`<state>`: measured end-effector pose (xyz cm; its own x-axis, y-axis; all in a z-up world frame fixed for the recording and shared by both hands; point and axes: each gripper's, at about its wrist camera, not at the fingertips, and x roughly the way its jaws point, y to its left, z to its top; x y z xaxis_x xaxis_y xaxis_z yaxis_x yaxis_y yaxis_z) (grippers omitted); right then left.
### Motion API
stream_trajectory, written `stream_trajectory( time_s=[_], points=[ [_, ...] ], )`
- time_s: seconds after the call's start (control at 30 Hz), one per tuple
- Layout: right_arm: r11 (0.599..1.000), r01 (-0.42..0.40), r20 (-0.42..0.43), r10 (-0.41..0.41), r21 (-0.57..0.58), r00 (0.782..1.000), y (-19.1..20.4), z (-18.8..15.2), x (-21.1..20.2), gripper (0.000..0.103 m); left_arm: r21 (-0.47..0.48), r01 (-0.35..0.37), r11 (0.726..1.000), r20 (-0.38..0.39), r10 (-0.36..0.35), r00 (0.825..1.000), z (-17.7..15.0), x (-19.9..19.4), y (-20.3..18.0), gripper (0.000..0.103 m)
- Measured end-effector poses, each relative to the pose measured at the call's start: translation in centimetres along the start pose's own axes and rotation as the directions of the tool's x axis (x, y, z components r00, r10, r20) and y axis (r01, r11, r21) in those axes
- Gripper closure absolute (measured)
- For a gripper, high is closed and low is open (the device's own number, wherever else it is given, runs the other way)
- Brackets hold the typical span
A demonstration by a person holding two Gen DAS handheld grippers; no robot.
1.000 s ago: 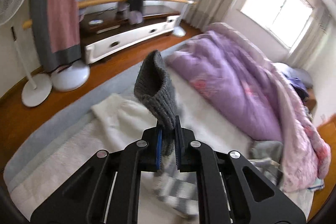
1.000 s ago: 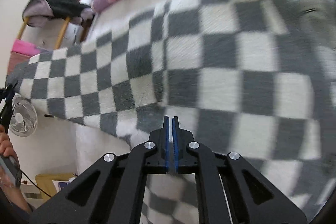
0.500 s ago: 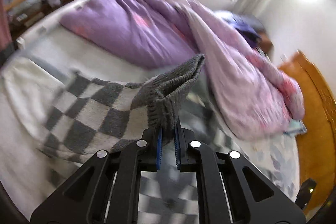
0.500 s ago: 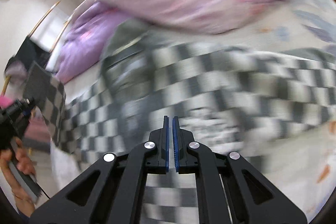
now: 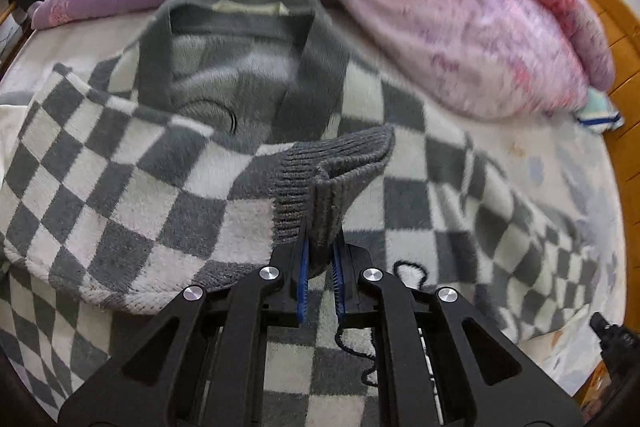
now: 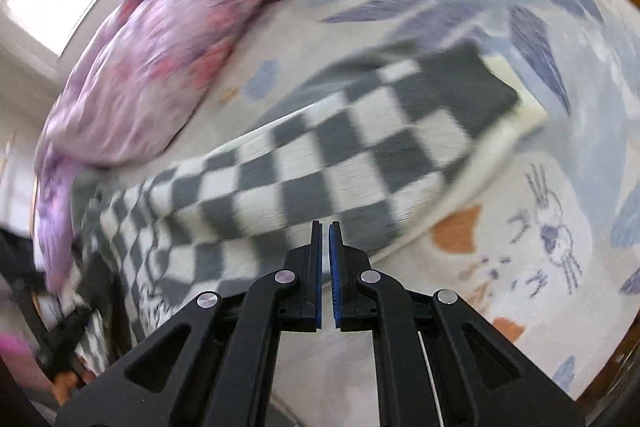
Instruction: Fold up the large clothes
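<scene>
My left tongs (image 5: 320, 247) are clamped on the grey ribbed cuff (image 5: 332, 179) of the checkered sweater (image 5: 120, 187), which lies spread on the bed (image 5: 540, 163), collar toward the far purple quilt (image 5: 460, 7). My right tongs (image 6: 325, 239) are closed on nothing, pointing down over the sweater's other sleeve (image 6: 360, 147), which stretches across the printed sheet (image 6: 540, 227).

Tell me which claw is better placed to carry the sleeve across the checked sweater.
Left. The left claw is already clamped on the grey ribbed cuff, right over the checked sweater. The right claw is shut on nothing.
</scene>
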<state>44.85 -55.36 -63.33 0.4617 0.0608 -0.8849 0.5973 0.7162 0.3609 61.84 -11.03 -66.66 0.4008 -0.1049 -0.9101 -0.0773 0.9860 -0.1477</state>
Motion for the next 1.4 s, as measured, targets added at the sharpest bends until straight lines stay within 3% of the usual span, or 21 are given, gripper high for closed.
stream_trajectory(
  time_s=[0.1,0.17,0.27,0.33,0.43,0.53,0.63,0.7,0.73,0.8,0.83,1.03,1.2,1.4],
  points=[
    [0.992,-0.017,0.004,0.017,0.124,1.0,-3.4,0.8,0.9,0.094,0.015,-0.03,0.999,-0.033,0.031,0.999,-0.8,1.0,-0.5,0.088],
    [0.984,-0.012,0.01,0.01,0.178,1.0,-5.2,1.1,1.4,0.079,0.02,-0.026,0.999,-0.047,0.027,0.999,-1.3,1.3,-0.9,0.079],
    [0.968,0.0,0.017,-0.004,0.253,1.0,-7.4,1.6,2.5,0.07,0.052,-0.028,0.998,-0.055,0.031,0.998,-1.9,1.8,-2.1,0.073],
    [0.954,-0.029,0.028,0.022,0.297,0.999,-8.4,1.9,3.0,0.07,0.075,-0.021,0.997,-0.065,0.026,0.998,-2.3,2.0,-2.8,0.073],
    [0.94,-0.044,0.048,0.029,0.337,0.998,-9.3,2.5,3.6,0.068,0.102,0.053,0.993,-0.083,-0.045,0.996,-2.9,2.1,-4.6,0.067],
    [0.944,-0.063,0.06,0.046,0.325,0.997,-9.2,3.3,4.1,0.068,0.165,0.079,0.983,-0.132,-0.057,0.99,-3.8,3.4,-6.6,0.063],
    [0.941,-0.012,0.016,0.008,0.337,1.0,-9.4,3.5,5.6,0.068,0.16,0.076,0.984,-0.184,-0.046,0.982,-4.3,5.2,-7.0,0.061],
    [0.933,-0.036,0.014,0.033,0.359,0.999,-9.9,3.5,6.4,0.068,0.152,0.083,0.985,-0.19,-0.053,0.98,-4.3,5.7,-7.1,0.059],
    [0.932,-0.054,0.023,0.049,0.36,0.999,-10.0,3.5,6.5,0.07,0.145,0.093,0.985,-0.194,-0.064,0.979,-4.2,5.8,-7.1,0.057],
    [0.942,-0.052,0.043,0.04,0.332,0.998,-9.5,3.7,6.1,0.085,0.137,0.111,0.984,-0.205,-0.082,0.975,-3.8,5.7,-7.1,0.055],
    [0.951,-0.039,0.059,0.021,0.308,0.998,-8.9,3.9,5.4,0.092,0.127,0.127,0.984,-0.206,-0.099,0.974,-3.6,5.4,-6.9,0.055],
    [0.994,-0.055,0.207,0.034,0.092,0.978,-1.7,4.1,0.0,0.093,0.007,0.238,0.971,-0.152,-0.234,0.96,-2.4,1.3,-2.6,0.053],
    [0.982,-0.072,0.277,0.119,-0.174,0.953,9.3,2.1,-4.1,0.094,-0.04,0.206,0.978,-0.057,-0.208,0.977,-0.8,-3.4,3.6,0.049],
    [0.907,-0.176,0.235,0.28,-0.383,0.931,23.1,-4.5,-6.0,0.094,-0.09,0.108,0.99,0.03,-0.106,0.994,1.0,-8.1,13.0,0.045]
  ],
)
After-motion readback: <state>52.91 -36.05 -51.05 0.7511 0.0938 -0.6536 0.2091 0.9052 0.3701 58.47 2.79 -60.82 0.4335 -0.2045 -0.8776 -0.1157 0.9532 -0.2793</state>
